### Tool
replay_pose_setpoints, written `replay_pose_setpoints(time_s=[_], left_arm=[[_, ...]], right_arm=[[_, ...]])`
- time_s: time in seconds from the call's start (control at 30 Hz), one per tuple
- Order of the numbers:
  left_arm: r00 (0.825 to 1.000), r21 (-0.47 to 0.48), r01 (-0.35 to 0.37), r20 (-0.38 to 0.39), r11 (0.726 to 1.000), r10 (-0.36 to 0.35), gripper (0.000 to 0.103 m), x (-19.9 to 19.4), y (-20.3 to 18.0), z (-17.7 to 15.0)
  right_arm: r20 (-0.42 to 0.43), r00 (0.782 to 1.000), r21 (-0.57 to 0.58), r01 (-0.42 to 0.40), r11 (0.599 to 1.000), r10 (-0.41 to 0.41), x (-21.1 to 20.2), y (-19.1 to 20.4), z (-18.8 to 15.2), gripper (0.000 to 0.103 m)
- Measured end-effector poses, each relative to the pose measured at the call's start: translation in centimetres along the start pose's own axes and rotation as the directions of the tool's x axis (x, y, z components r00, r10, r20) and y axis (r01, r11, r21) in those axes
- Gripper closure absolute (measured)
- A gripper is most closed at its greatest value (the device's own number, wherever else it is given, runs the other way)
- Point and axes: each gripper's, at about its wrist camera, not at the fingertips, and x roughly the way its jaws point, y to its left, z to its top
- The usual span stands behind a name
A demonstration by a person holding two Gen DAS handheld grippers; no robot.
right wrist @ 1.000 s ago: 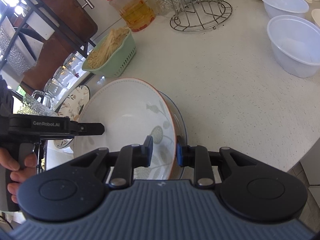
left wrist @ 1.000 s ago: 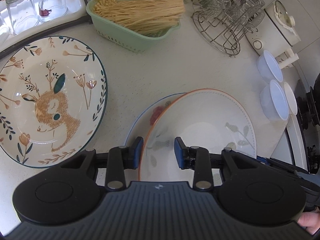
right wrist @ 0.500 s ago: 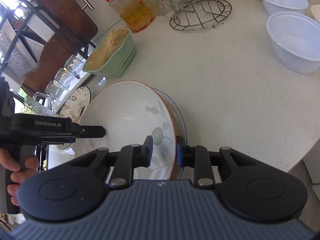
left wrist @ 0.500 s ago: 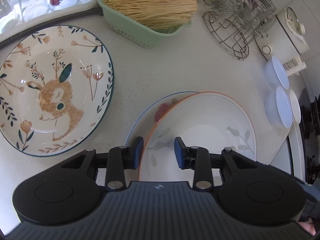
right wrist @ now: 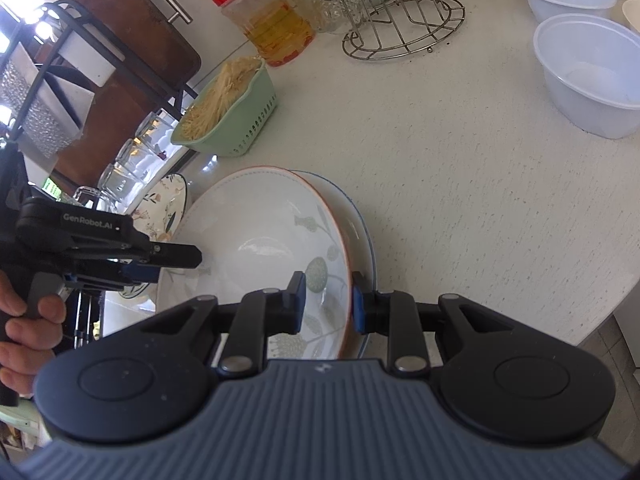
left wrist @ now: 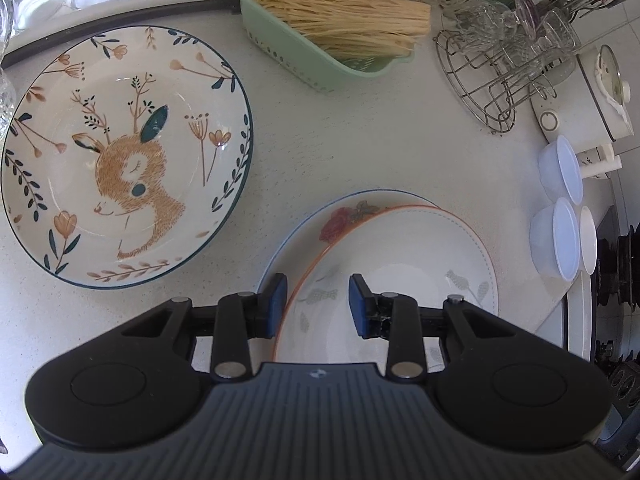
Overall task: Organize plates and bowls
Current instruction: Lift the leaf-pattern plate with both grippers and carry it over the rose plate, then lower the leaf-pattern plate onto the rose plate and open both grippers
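A white deep plate with an orange rim and leaf prints (left wrist: 400, 280) (right wrist: 256, 240) lies tilted on a blue-rimmed plate with a red rose (left wrist: 340, 216) (right wrist: 362, 232). My left gripper (left wrist: 316, 306) is shut on the orange-rimmed plate's left rim. From the right wrist view it (right wrist: 176, 258) comes in from the left, with a hand on its handle. My right gripper (right wrist: 328, 304) is shut on the opposite rim of the same plate. A big deer-pattern plate (left wrist: 120, 160) (right wrist: 168, 200) rests flat on the counter to the left.
Behind stand a green basket of dry noodles (left wrist: 328, 32), a wire rack with glasses (left wrist: 500, 80) and a red-lidded oil jar (right wrist: 268, 20). Clear plastic bowls (left wrist: 560, 236) (right wrist: 588, 76) sit at the right by the stove (left wrist: 616, 264). The counter edge (right wrist: 580, 320) runs close on the right.
The left gripper has rolled a little, so the deer plate and basket now sit further right in its view. Both grips on the orange-rimmed plate are unchanged, and the right gripper has held still.
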Motion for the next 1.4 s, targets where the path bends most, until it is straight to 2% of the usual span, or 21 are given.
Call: replay_pose_setpoints(time_s=[0.2, 0.47, 0.7, 1.0, 1.23, 1.4], left_arm=[[0.999, 0.016, -0.033, -0.002, 0.999, 0.033, 0.065, -0.4, -0.5, -0.5], [0.999, -0.012, -0.045, 0.001, 0.999, 0.045, 0.065, -1.0, 0.0, -1.7], [0.996, -0.04, -0.062, 0.066, 0.997, 0.065, 0.065, -2.6, 0.4, -2.8], [0.985, -0.074, -0.079, 0.151, 0.994, 0.089, 0.065, -4.6, 0.9, -5.0], [0.968, -0.037, -0.11, 0.223, 0.993, 0.116, 0.065, -6.1, -0.5, -5.8], [0.952, -0.001, -0.119, 0.284, 0.993, 0.115, 0.065, -7.7, -2.5, -6.1]], right_arm=[[-0.004, 1.0, -0.037, 0.001, 0.999, -0.001, 0.0, 0.2, -0.2, 0.076], [-0.017, 1.0, -0.098, -0.01, 0.995, 0.009, 0.2, 0.3, 0.2, 0.076], [-0.034, 0.999, -0.147, -0.003, 0.989, -0.002, 0.5, 0.8, 0.7, 0.077], [0.044, 0.998, -0.21, 0.041, 0.977, -0.033, -1.2, 1.8, 1.5, 0.077], [0.087, 0.995, -0.249, 0.059, 0.967, -0.039, -3.3, 2.2, 2.4, 0.077], [0.117, 0.993, -0.271, 0.045, 0.962, -0.014, -4.9, 2.8, 3.1, 0.077]])
